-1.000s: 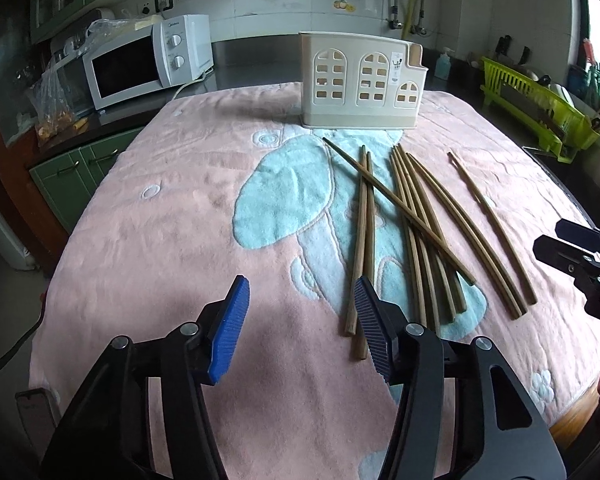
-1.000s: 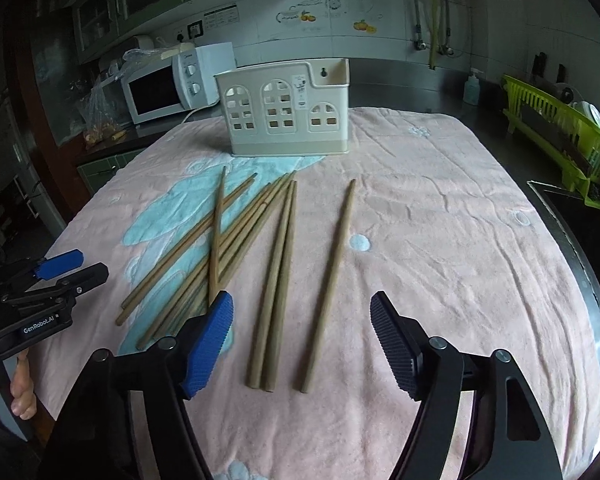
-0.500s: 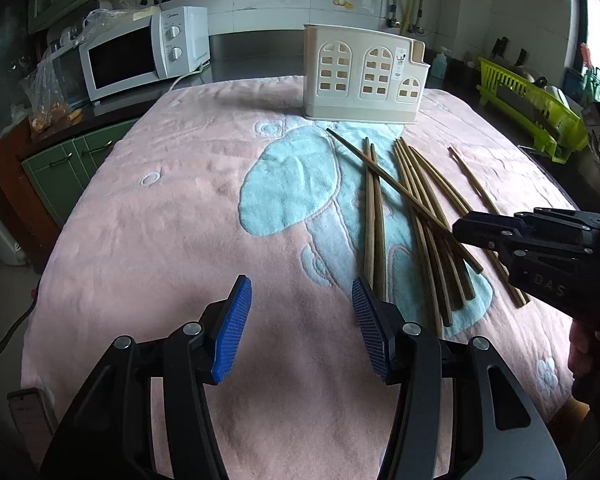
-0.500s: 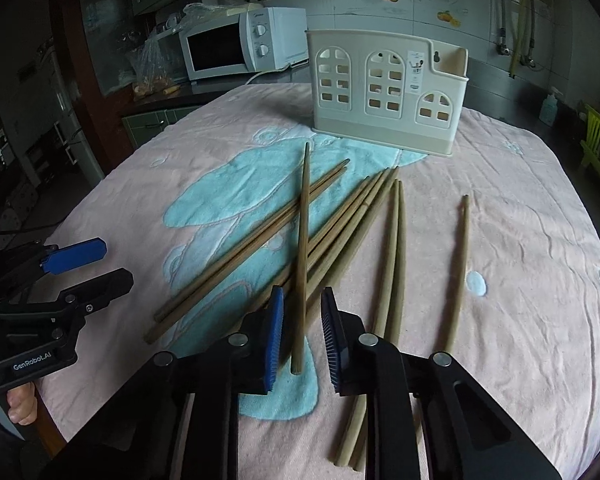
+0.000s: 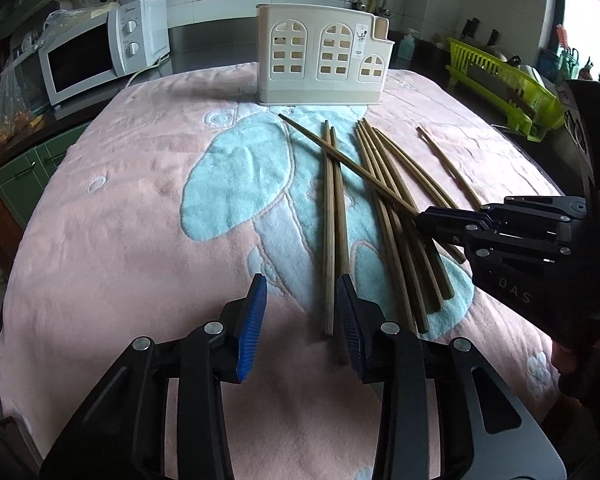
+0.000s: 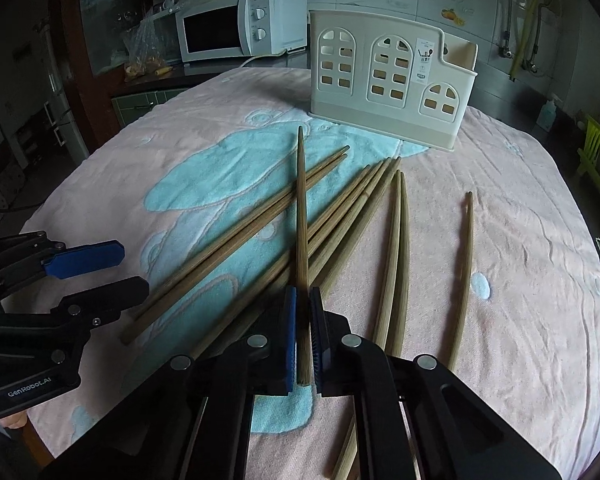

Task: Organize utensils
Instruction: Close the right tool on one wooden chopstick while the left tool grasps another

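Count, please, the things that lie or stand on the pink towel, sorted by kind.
Chopsticks: 10 (they overlap, so the count may be off by one; the right hand-held gripper grips one chopstick)
Cream utensil holder: 1
Total: 11

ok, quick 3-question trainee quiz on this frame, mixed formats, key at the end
1. True or false: the right gripper is shut on one brown wooden chopstick.
2. Multiple choice: the left gripper is A) shut on a chopstick, B) open above the pink and blue towel, C) inside the holder.
3. Fill in: the cream plastic utensil holder with arched windows stands ____ on the towel, beyond the loose chopsticks.

Key: 1 true; 2 B; 3 upright.
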Demonstrator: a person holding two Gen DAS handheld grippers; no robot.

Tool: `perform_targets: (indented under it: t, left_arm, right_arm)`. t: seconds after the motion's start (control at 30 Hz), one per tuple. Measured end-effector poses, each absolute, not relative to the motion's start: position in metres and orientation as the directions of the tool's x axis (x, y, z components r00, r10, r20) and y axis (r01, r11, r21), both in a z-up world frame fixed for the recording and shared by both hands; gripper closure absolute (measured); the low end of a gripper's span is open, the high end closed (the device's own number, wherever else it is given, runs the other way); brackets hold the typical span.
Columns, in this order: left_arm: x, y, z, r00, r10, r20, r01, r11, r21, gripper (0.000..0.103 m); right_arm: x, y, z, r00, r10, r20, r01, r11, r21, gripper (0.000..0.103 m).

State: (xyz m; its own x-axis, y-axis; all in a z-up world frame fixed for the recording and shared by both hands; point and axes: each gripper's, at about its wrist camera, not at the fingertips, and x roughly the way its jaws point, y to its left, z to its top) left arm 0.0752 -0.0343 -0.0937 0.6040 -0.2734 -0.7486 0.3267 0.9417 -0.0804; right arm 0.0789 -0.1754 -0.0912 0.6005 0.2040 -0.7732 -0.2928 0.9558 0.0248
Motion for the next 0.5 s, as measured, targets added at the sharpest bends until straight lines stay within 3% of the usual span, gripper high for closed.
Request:
perform_targets:
  t: [0.27, 0.5]
  left_arm:
    - [0.085, -0.044, -0.1, 0.588, -0.281, -0.758, 0.35, 0.934, -0.075, 0.075]
    - [0.091, -0.043, -0.102, 0.588, -0.269, -0.763, 0.344, 0.937, -0.065, 0.075]
  right_arm:
    - [0.076, -0.182, -0.088, 0.617, 0.203, -0.761, -0.27, 0.962, 0.038, 0.097]
    - [0.073, -0.188, -0.086, 0.622, 0.208, -0.755, -0.255, 0.965, 0.055, 0.097]
